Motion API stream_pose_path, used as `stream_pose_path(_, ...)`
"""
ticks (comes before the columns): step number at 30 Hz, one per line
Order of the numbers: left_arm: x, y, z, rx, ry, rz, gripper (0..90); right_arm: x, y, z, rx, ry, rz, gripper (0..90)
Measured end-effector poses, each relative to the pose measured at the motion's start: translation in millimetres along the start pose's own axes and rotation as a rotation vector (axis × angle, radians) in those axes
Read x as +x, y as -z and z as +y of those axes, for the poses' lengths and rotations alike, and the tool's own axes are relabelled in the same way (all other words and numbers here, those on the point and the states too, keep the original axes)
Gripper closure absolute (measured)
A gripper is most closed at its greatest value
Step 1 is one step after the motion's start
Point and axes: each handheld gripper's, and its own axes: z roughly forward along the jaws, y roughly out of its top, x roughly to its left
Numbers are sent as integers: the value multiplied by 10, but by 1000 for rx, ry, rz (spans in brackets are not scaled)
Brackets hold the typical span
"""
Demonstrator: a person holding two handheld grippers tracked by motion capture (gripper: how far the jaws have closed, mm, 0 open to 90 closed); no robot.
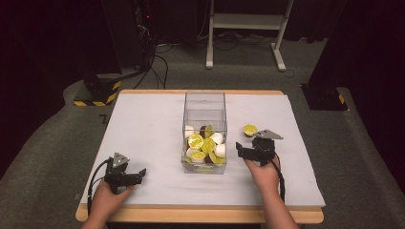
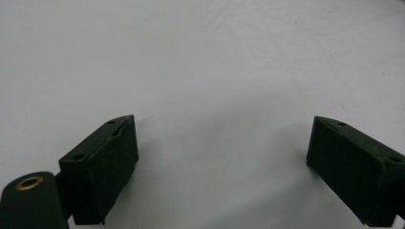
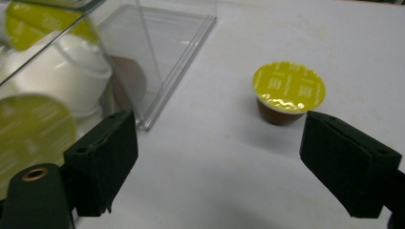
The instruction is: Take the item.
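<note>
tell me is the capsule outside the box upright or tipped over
Upright. The lone capsule stands on the table with its yellow foil lid facing up and its brown body beneath, apart from the clear box.

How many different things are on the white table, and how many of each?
Clear plastic box holding a heap of capsules: 1
Loose yellow-lidded brown capsule on the table: 1
Black two-jaw grippers, left gripper and right gripper: 2
Total: 4

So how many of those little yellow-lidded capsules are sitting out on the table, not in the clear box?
1: a brown capsule with a yellow foil lid, right of the clear plastic box, just beyond the right tool.
</note>
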Motion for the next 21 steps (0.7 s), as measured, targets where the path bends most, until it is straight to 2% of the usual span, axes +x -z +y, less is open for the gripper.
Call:
stream_pose_path(4,0,-1,-1,-2,1,0,104,107,88,-104,3,20,14,130)
stream_pose_path(7,-1,-1,-1,-2,1,-1,104,169,153,-203,6,15,28,132)
stream_pose_path(12,0,-1,-1,-2,1,0,104,221,207,-375,43,8,37,134)
stream_pose_path(15,-1,-2,-1,-3,2,-1,104,245,198,-487,81,5,31,136)
stream_pose_path(21,-1,-2,-1,-3,3,0,104,259,83,-641,151,39,-6,126)
